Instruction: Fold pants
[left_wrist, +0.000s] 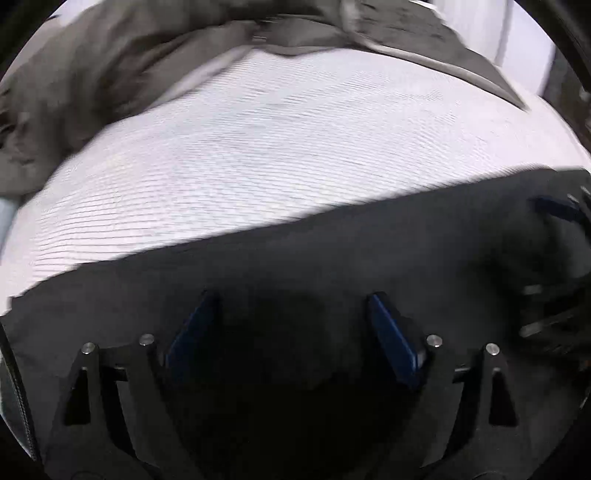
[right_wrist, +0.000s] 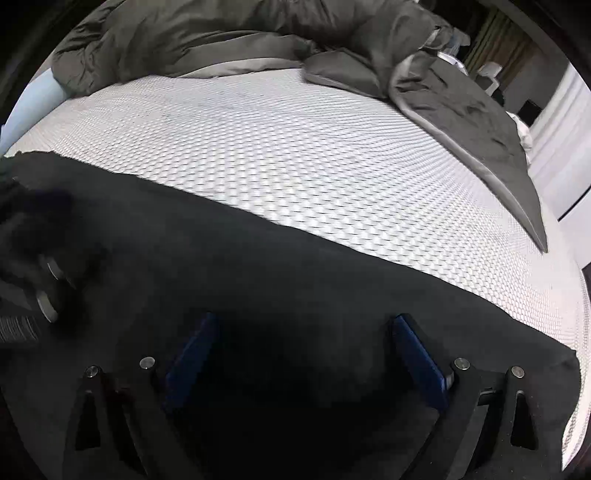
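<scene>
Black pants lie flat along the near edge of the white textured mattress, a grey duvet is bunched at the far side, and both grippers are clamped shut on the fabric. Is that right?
Not quite: the grippers are not clamped. In the left wrist view the left gripper stands open over the black pants, and the right wrist view shows the right gripper open too. The white textured mattress and grey duvet are as stated.

Both fisheye views are bent strongly at the rims, with black corners. The white textured mattress (right_wrist: 295, 158) is evenly lit and bright, while the black cloth pants (right_wrist: 258, 280) are rendered nearly detailless. The left view is smeared by motion blur.
</scene>
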